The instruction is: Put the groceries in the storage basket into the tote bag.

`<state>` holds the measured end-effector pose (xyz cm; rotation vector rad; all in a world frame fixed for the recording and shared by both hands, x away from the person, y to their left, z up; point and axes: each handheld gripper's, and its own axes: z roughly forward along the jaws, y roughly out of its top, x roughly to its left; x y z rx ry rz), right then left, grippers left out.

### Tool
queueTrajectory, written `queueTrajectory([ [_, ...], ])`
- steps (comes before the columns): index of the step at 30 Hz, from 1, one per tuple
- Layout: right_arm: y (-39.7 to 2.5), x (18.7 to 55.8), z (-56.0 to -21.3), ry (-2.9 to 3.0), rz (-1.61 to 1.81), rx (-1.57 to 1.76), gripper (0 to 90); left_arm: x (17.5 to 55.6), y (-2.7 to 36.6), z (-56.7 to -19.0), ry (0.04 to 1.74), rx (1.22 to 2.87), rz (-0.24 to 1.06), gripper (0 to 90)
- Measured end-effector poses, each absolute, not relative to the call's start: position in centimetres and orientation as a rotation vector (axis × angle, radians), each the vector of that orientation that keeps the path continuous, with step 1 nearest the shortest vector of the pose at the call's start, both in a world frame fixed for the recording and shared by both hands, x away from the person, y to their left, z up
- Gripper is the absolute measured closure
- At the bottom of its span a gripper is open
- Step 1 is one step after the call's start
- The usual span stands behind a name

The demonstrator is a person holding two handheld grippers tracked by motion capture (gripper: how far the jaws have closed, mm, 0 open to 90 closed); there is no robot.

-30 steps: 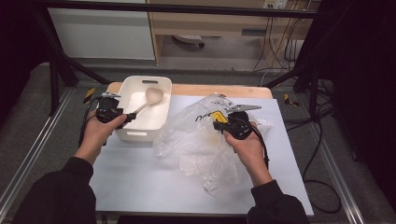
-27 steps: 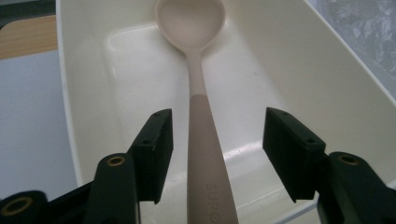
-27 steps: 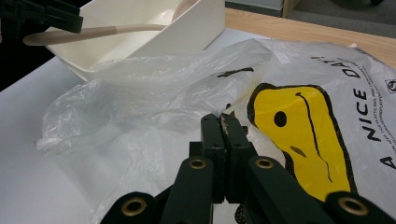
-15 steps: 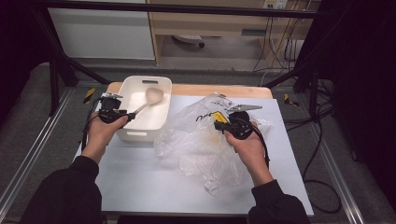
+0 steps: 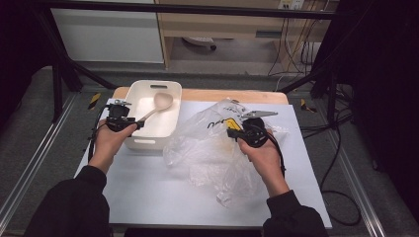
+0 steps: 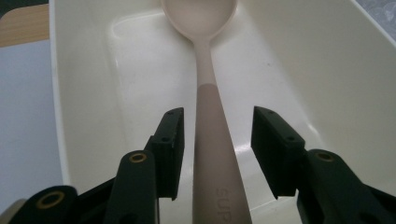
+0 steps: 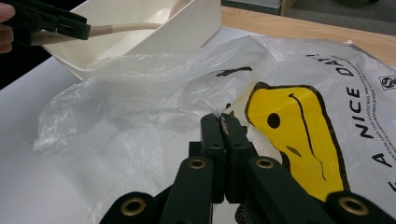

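Light falls from above onto the white table [image 5: 148,187], which is bright while the floor and far corners sink into darkness. Soft glare streaks the white bin [image 6: 299,60]. Both close views blur slightly at the near tongs; shadows are soft and short.

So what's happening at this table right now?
A person stands at a table with a two-jaw gripper in each hand. The left gripper has its jaws open on either side of the handle of a pale spoon, whose bowl lies in a white tub. The right gripper is shut on a crumpled clear plastic bag with a yellow print, which lies beside the tub.
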<state>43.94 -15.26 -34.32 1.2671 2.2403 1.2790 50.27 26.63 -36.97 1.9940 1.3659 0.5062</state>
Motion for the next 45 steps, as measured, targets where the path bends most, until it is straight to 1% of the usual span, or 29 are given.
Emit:
queueTrajectory([
  [17, -15.3, 43.9, -34.3, 2.24, 1.281, 1.271, 90.0, 50.6, 26.5, -37.6, 1.388, 2.007, 0.502, 54.4],
  [20, -15.3, 43.9, -34.3, 2.24, 1.282, 1.272, 90.0, 50.6, 26.6, -37.7, 1.396, 2.007, 0.504, 57.2],
  [25, -15.3, 43.9, -34.3, 2.242, 1.284, 1.272, 90.0, 50.7, 26.6, -37.7, 1.395, 2.0, 0.487, 68.4],
  [34, -15.4, 43.9, -34.2, 2.24, 1.286, 1.274, 90.0, 50.6, 26.5, -37.7, 1.387, 2.002, 0.505, 69.4],
  [42, -15.4, 43.9, -34.2, 2.236, 1.288, 1.268, 90.0, 50.1, 26.5, -37.2, 1.363, 1.996, 0.573, 69.7],
  [45, -15.5, 43.9, -34.1, 2.236, 1.289, 1.27, 90.0, 49.7, 26.6, -36.6, 1.352, 1.971, 0.591, 69.7],
])
